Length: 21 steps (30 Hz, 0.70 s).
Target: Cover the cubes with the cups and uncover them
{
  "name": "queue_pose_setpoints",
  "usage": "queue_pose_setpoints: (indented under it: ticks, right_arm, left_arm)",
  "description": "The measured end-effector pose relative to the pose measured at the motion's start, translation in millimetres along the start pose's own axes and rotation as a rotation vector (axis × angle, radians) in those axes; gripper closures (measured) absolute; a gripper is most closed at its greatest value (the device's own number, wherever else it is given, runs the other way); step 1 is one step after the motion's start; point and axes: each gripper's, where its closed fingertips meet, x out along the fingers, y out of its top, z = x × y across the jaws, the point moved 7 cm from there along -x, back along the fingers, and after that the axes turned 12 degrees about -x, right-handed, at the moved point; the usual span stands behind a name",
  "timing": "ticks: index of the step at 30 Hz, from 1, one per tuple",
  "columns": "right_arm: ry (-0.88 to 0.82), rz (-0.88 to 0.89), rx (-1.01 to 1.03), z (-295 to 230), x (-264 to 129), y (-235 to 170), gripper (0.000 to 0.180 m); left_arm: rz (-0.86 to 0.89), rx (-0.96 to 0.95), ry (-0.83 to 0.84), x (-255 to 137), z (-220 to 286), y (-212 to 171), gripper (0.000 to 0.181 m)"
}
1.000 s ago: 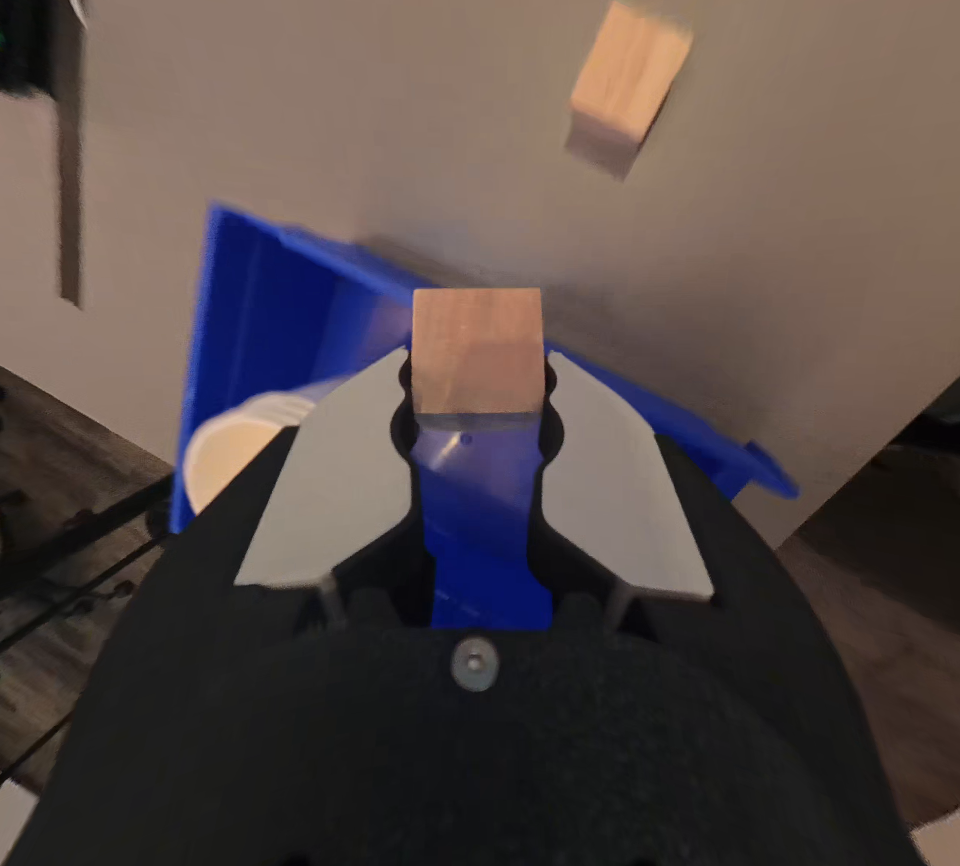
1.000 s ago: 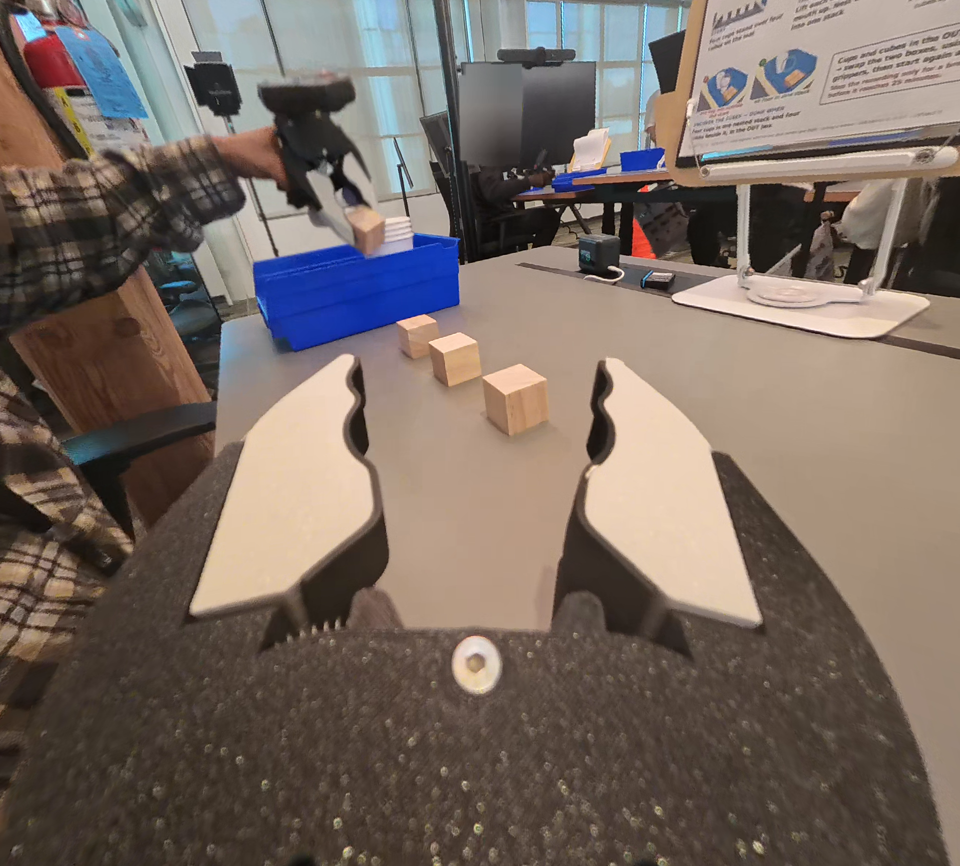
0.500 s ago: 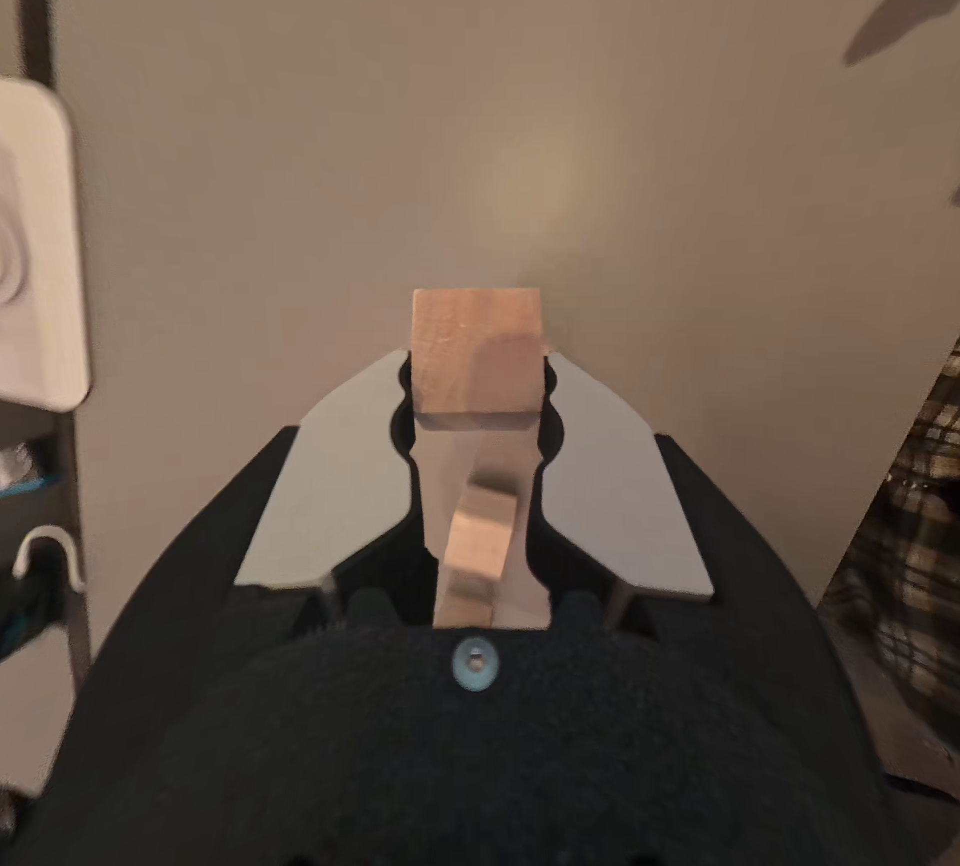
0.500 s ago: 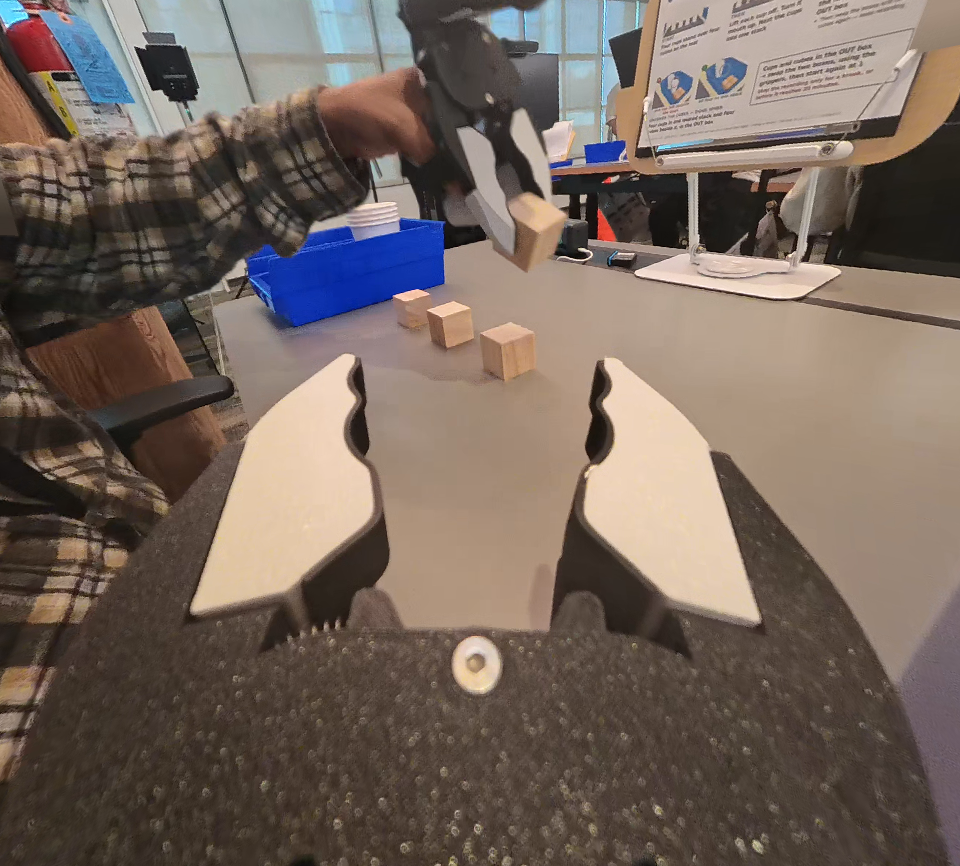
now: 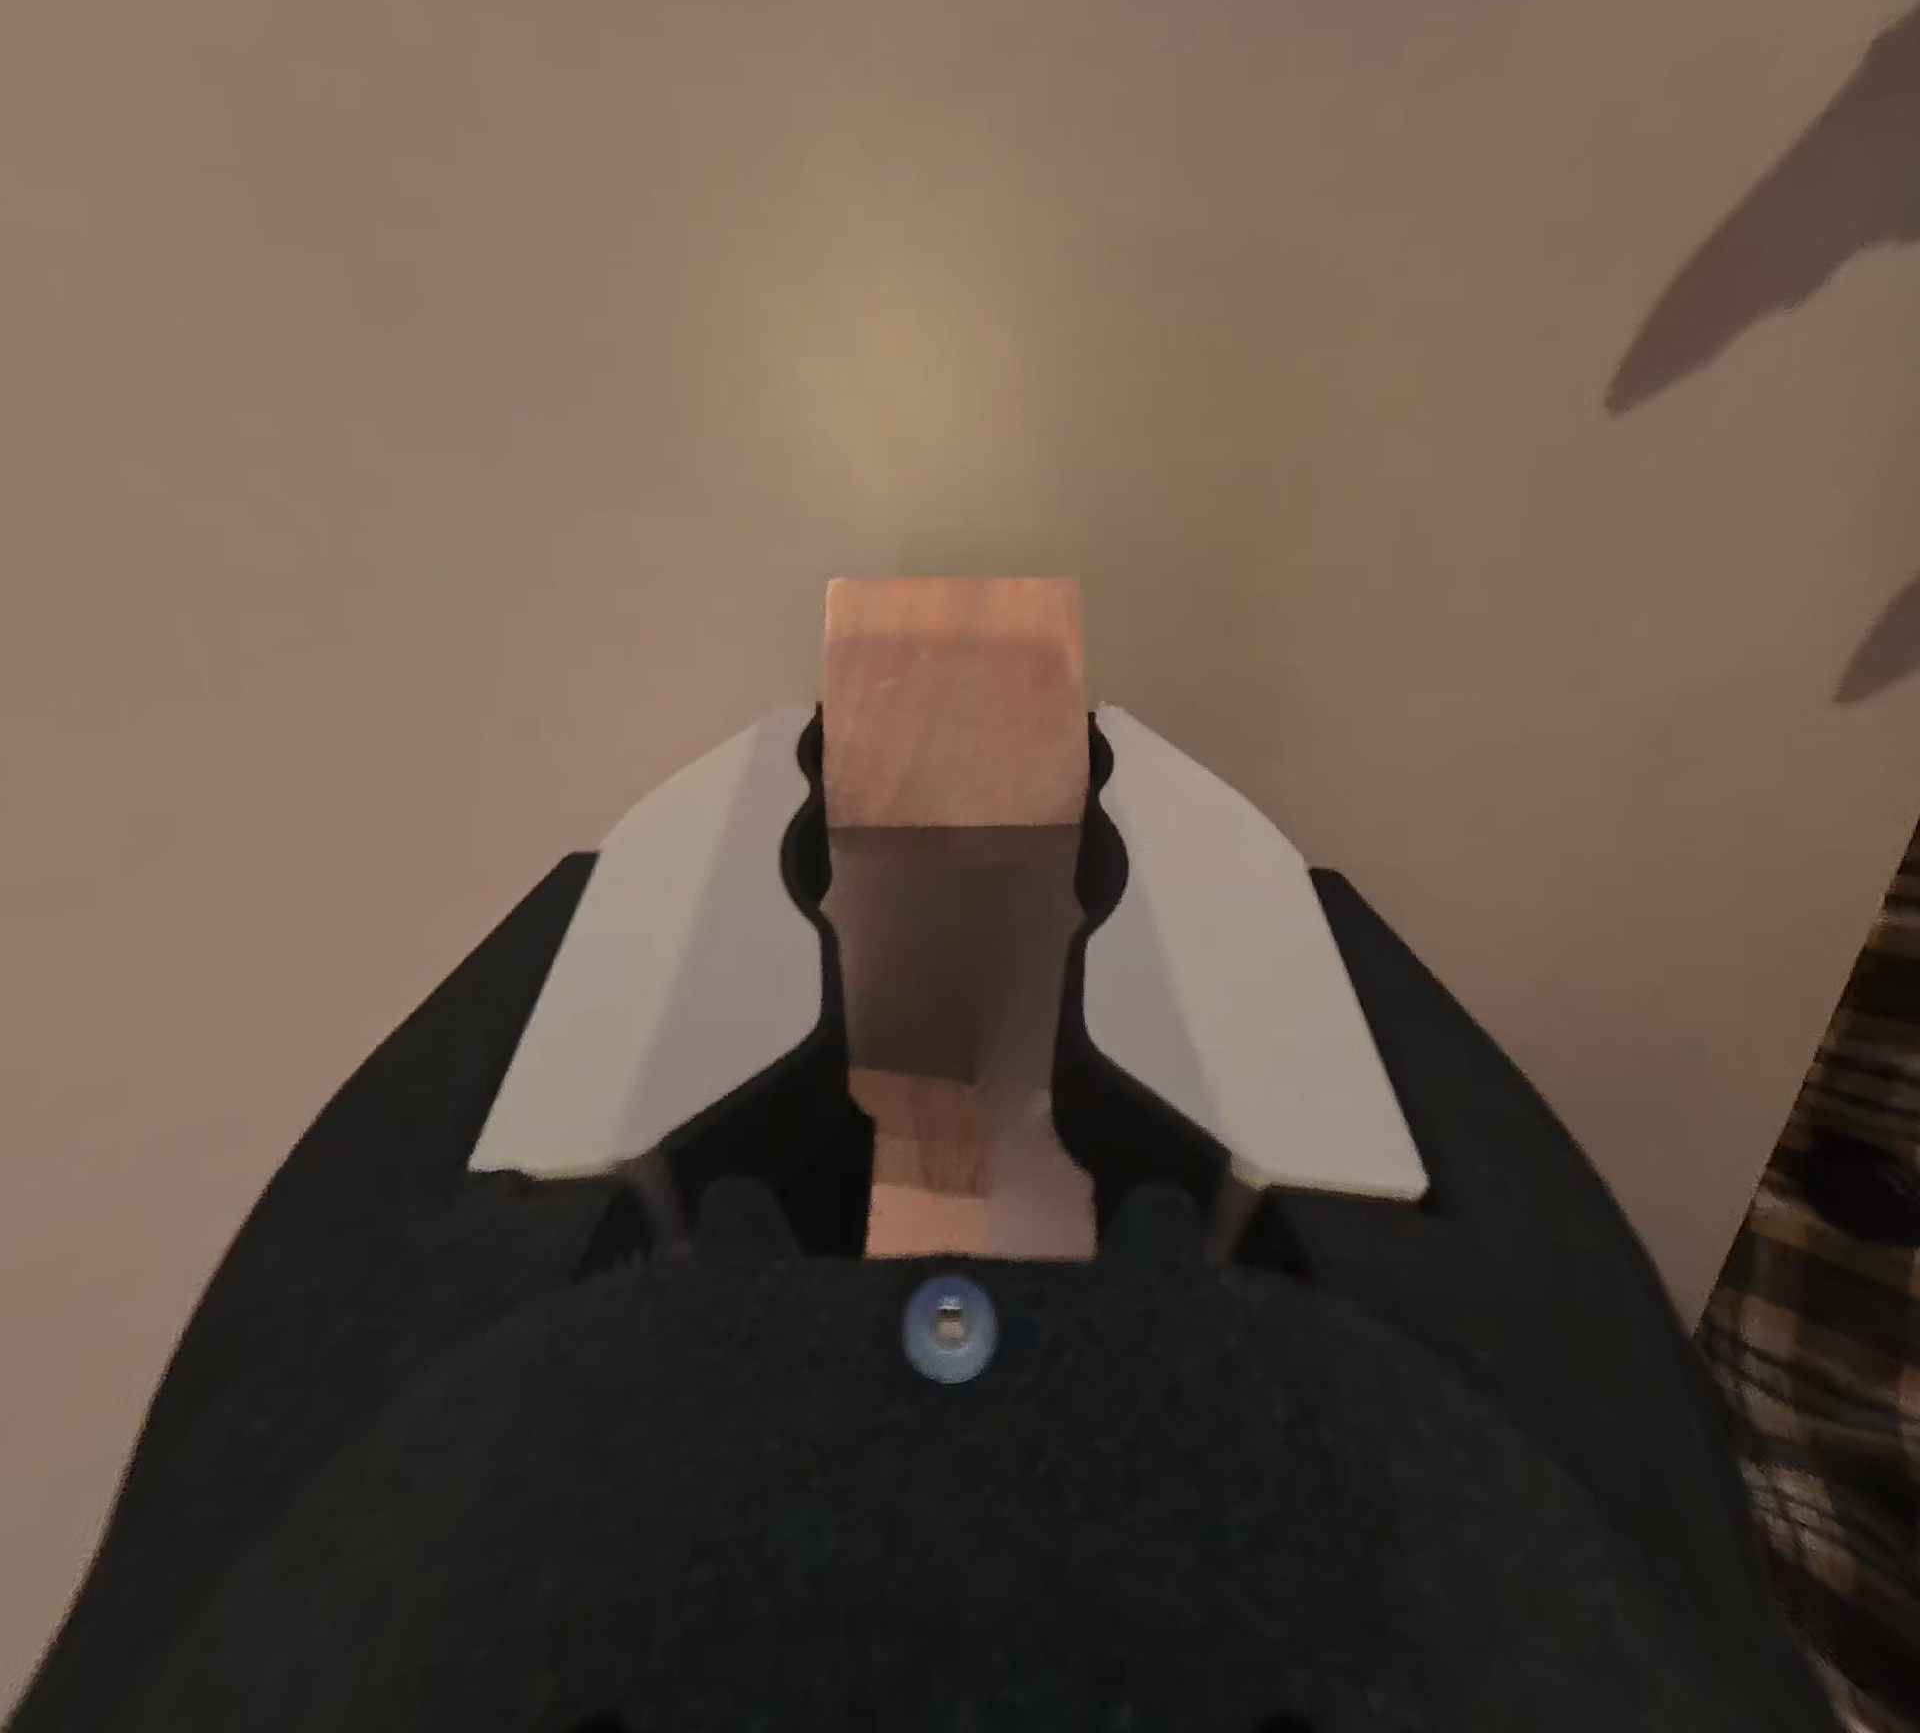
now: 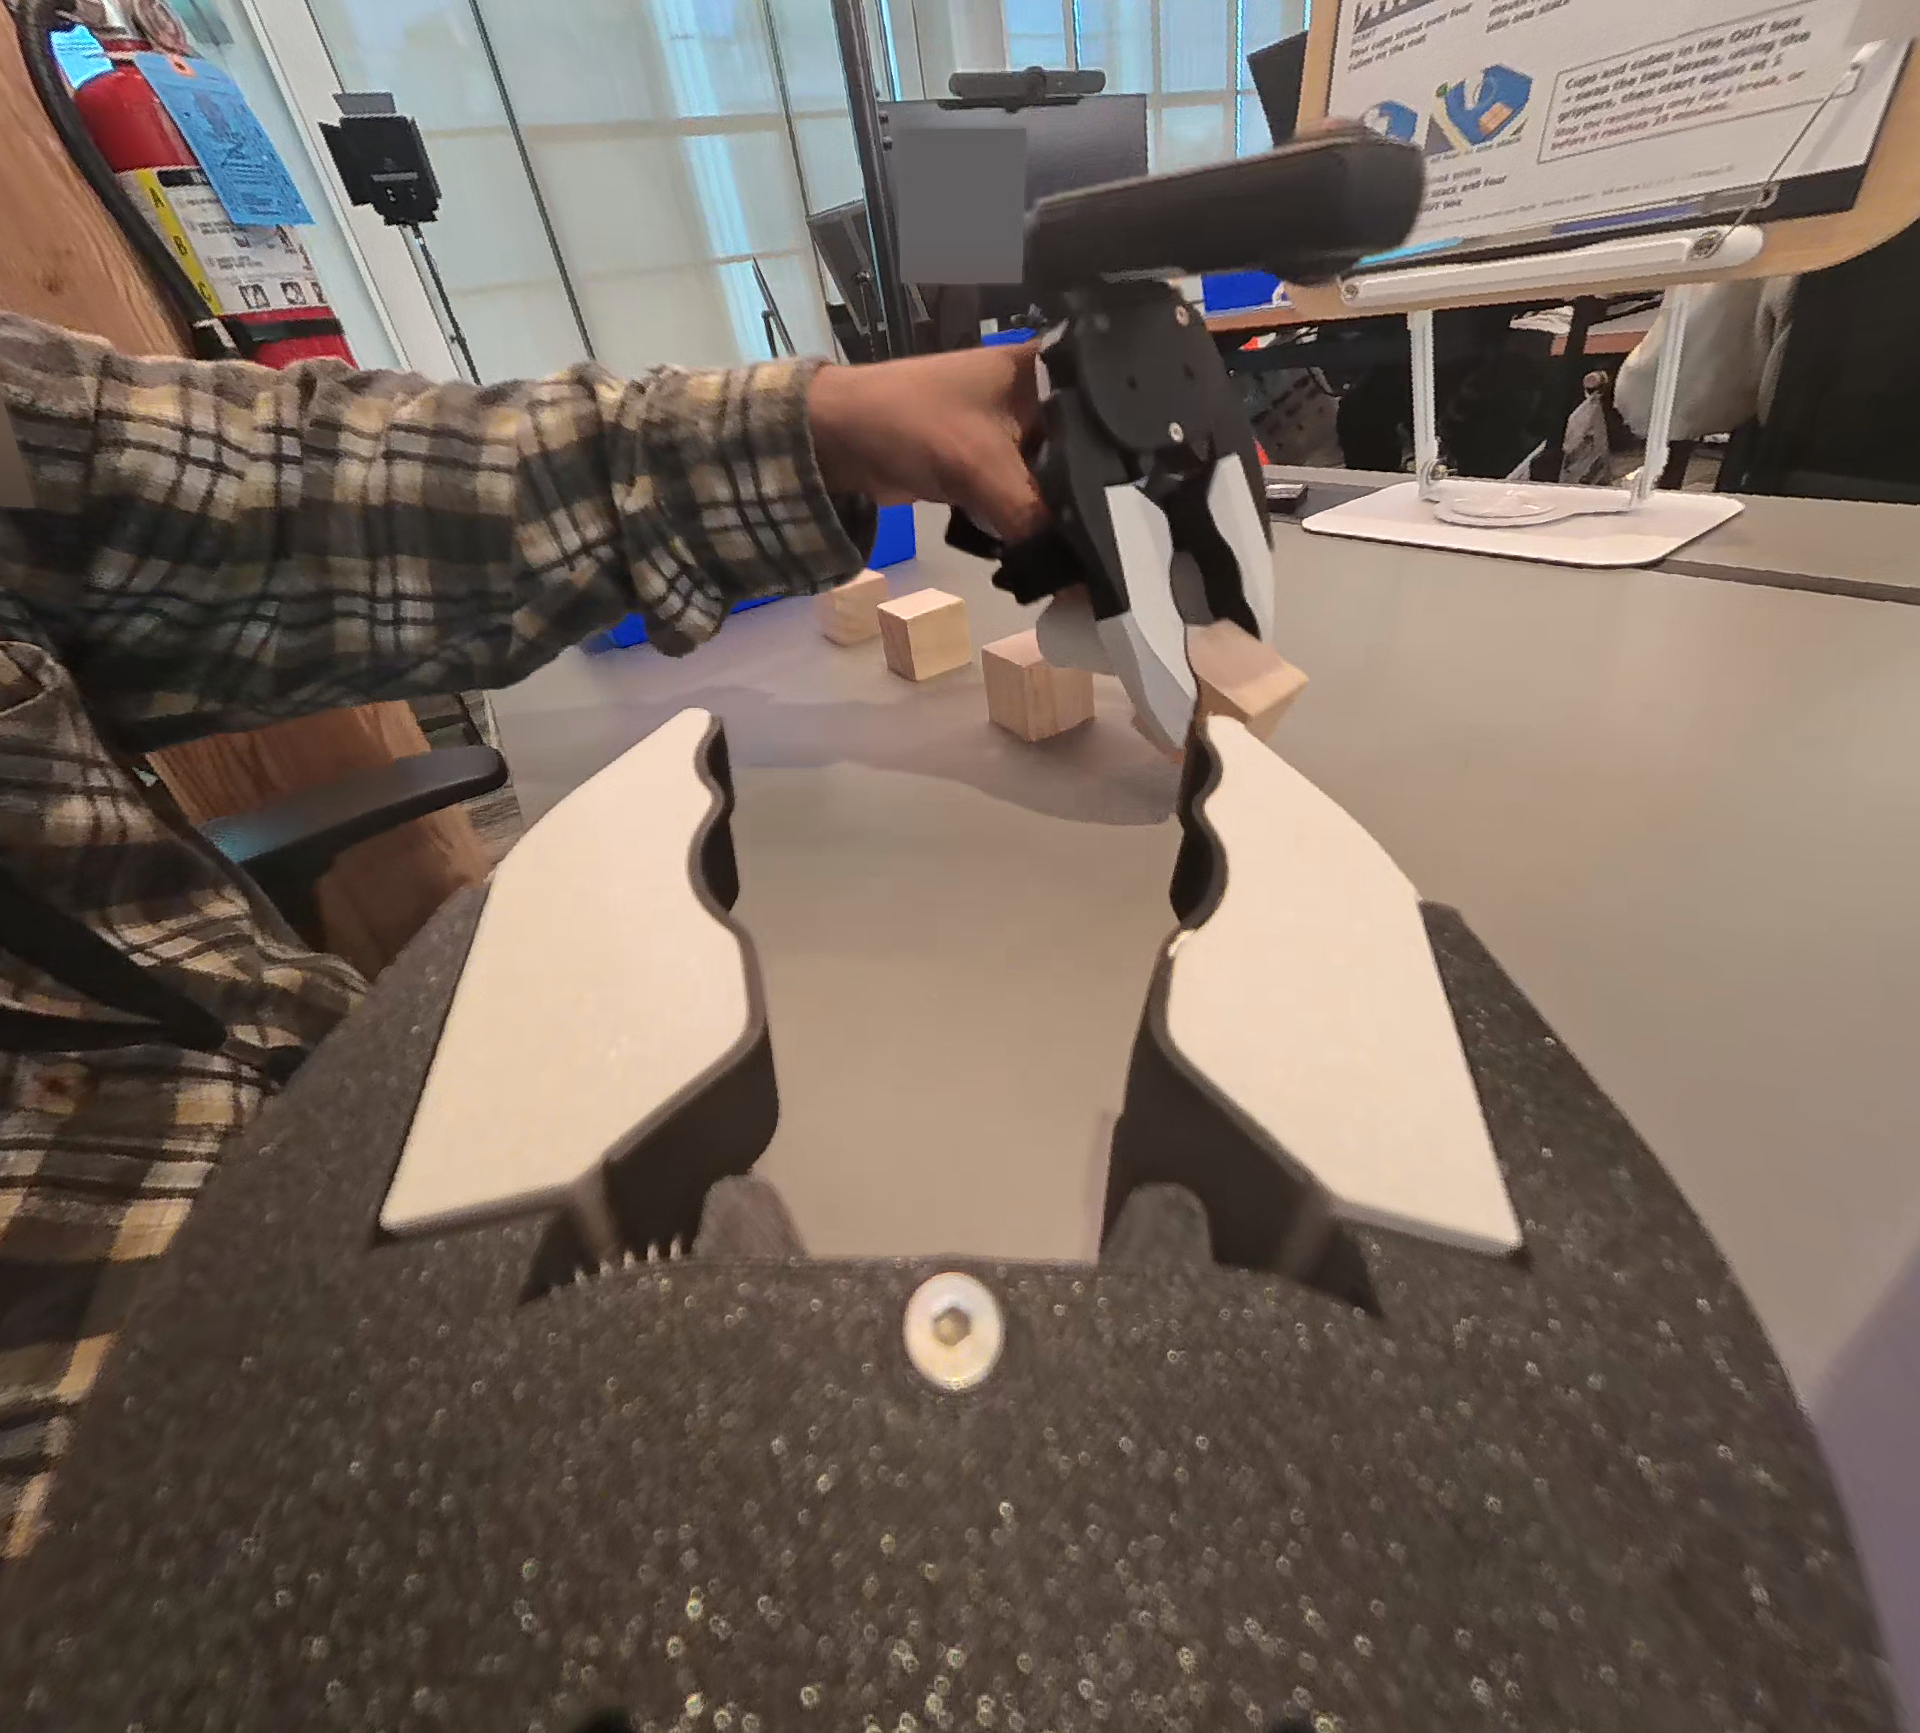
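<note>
Cube point(image 5: 954, 707), pale wood with sharp edges, sits clamped between the jaws of the left gripper point(image 6: 1195, 675), held low over the grey counter point(image 6: 1558, 800) at the near end of a row. Three more cubes point(image 6: 1037, 694) stand on the counter in that row, just beside the held one; the farthest is partly hidden by a plaid sleeve point(image 6: 416, 530). A blue bin point(image 6: 891, 538) shows only as slivers behind the sleeve, and its contents cannot be made out. The right gripper point(image 6: 951, 842) hovers nearer, jaws wide apart and holding nothing. A stand with an instruction sheet point(image 6: 1621, 0) rises behind.
</note>
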Motion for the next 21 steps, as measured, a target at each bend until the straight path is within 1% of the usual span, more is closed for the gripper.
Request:
queue_pose_setpoints:
  ticks: [5,10,16,21]
  right_arm:
    - [0.006,0.001,0.013,-0.5,1.6,-1.8,0.098]
    - [0.012,0.004,0.013,-1.2,3.0,-1.3,0.098]
    - [0.017,0.008,0.011,-2.1,2.9,-0.7,0.098]
    - [0.015,0.012,0.014,-1.9,2.0,-0.9,0.098]
  left_arm:
    - [-0.006,0.026,-0.029,14.1,3.3,1.0,0.137]
    - [-0.006,0.051,-0.047,14.9,0.6,-0.6,0.137]
    - [-0.090,0.089,-0.017,20.3,-4.2,-11.2,0.137]
    - [-0.099,0.096,-0.024,22.3,-2.9,-11.4,0.136]
